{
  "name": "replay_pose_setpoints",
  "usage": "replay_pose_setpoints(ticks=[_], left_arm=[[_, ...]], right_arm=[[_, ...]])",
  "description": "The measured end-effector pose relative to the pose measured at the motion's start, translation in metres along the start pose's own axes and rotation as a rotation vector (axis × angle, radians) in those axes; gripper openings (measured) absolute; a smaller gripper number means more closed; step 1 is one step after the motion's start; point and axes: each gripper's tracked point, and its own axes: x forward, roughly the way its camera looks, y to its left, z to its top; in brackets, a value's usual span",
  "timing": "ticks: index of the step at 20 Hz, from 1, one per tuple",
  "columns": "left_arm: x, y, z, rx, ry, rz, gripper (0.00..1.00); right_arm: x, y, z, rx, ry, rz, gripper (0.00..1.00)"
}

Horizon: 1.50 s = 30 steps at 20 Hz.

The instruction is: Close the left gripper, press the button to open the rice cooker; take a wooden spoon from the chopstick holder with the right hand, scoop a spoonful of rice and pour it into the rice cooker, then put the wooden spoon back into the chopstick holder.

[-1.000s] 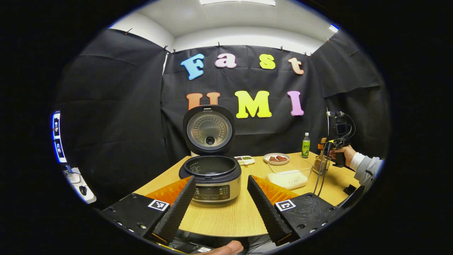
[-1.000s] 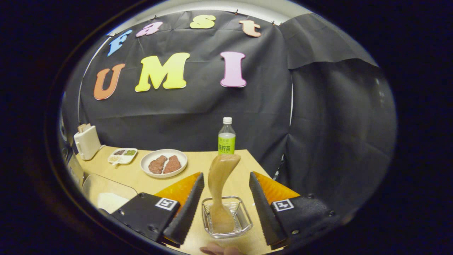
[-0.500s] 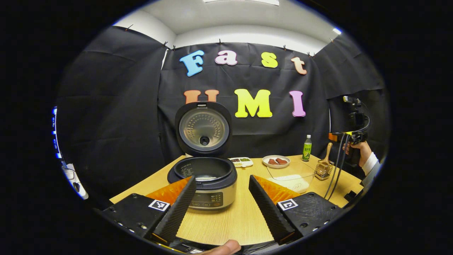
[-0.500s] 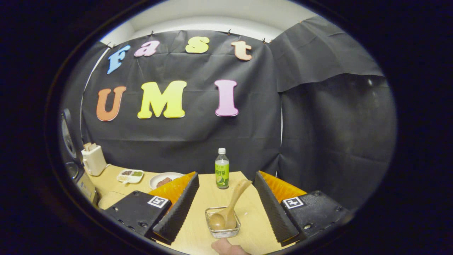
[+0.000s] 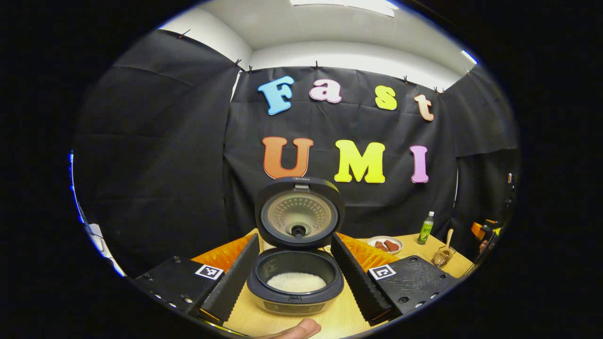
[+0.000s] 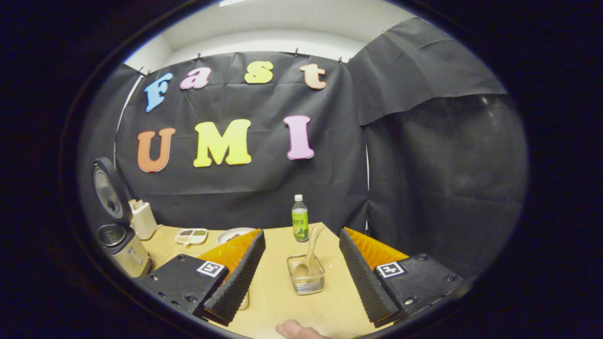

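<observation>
Both grippers' jaws released, empty — pale wooden spoon (image 6: pixel 308 259) stands in wire chopstick holder (image 6: pixel 307 279); dark round rice cooker (image 5: pixel 296 282) lid up.

There is one rice cooker (image 5: pixel 296 282) on one table (image 6: pixel 278 292). There is one wooden spoon (image 6: pixel 308 259) in one chopstick holder (image 6: pixel 307 281). There is one green bottle (image 6: pixel 299 219), one white plate (image 5: pixel 385 245), one little snack tray (image 6: pixel 190 235) and one toaster (image 6: pixel 142 219).
</observation>
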Motion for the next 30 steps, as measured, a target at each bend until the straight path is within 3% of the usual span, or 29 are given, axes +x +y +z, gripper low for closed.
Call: replay_pose_setpoints(ticks=[4, 9, 16, 19, 24, 30], left_arm=[[0.045, 0.002, 0.042, 0.034, -0.059, -0.006, 0.94], [0.114, 0.002, 0.068, 0.002, -0.062, -0.019, 0.94], [0.202, -0.032, 0.060, -0.070, 0.041, -0.096, 0.95], [0.230, -0.039, 0.050, -0.047, 0.077, -0.073, 0.94], [0.244, -0.026, 0.023, 0.014, 0.162, 0.022, 0.95], [0.219, -0.020, 0.007, 0.080, 0.232, 0.058, 0.98]], right_arm=[[-0.026, 0.014, -0.012, -0.009, 0.008, 0.050, 1.00], [-0.059, 0.026, -0.020, -0.010, -0.002, 0.118, 0.99], [-0.087, 0.009, -0.030, 0.014, -0.005, 0.180, 1.00], [-0.088, -0.007, -0.028, 0.003, -0.017, 0.169, 1.00], [-0.092, -0.018, -0.035, 0.015, -0.008, 0.163, 1.00], [-0.104, -0.009, -0.030, 0.012, -0.023, 0.189, 1.00]])
